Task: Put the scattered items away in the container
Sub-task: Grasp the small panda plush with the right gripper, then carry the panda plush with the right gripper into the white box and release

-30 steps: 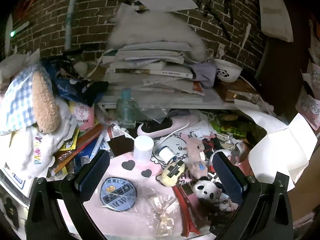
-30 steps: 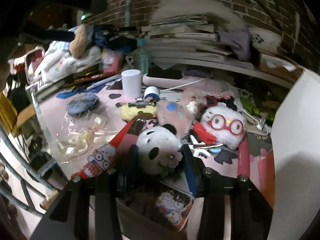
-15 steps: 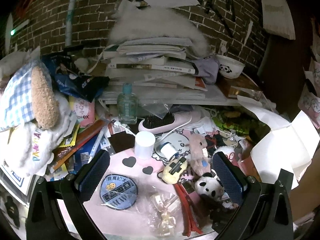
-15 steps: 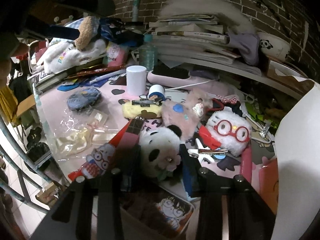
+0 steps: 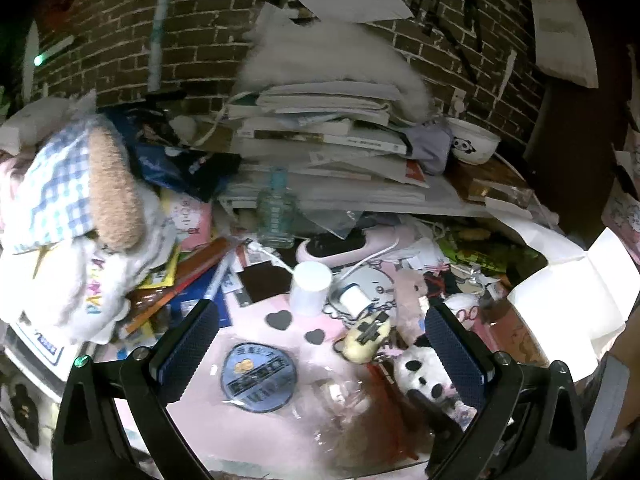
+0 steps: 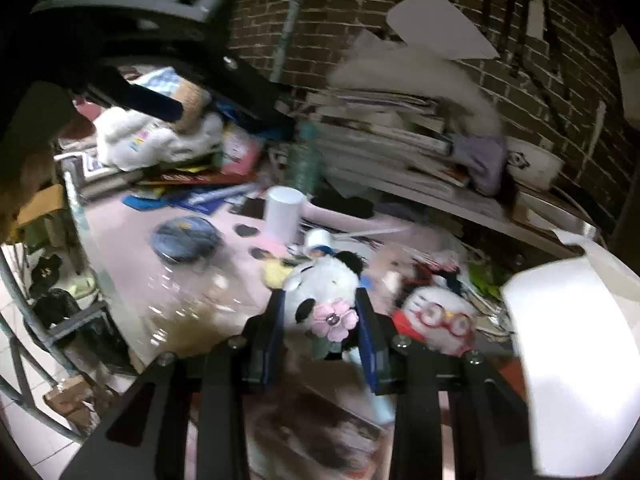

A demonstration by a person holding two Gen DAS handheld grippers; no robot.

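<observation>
My right gripper (image 6: 320,312) is shut on a panda plush (image 6: 324,292) with a pink flower and holds it lifted above the pink table (image 6: 120,220). The same panda plush (image 5: 420,368) shows low right in the left wrist view. My left gripper (image 5: 320,340) is open and empty above the table, over a round blue patch (image 5: 258,376) and a yellow plush (image 5: 366,334). The white container (image 6: 568,360) stands at the right; it also shows in the left wrist view (image 5: 568,312). A white plush with red glasses (image 6: 436,320) lies next to it.
A white cup (image 5: 310,286), a tape roll (image 5: 354,298), a pink hairbrush (image 5: 348,244) and a glass bottle (image 5: 276,216) stand behind. Stacked books (image 5: 332,152), a panda bowl (image 5: 472,146) and a large plush dog (image 5: 80,208) crowd the back and left. A clear bag (image 6: 188,304) lies near the front edge.
My right gripper has closed on the panda plush and lifted it off the table, up and toward the right. The left gripper has stayed open, shifting only slightly.
</observation>
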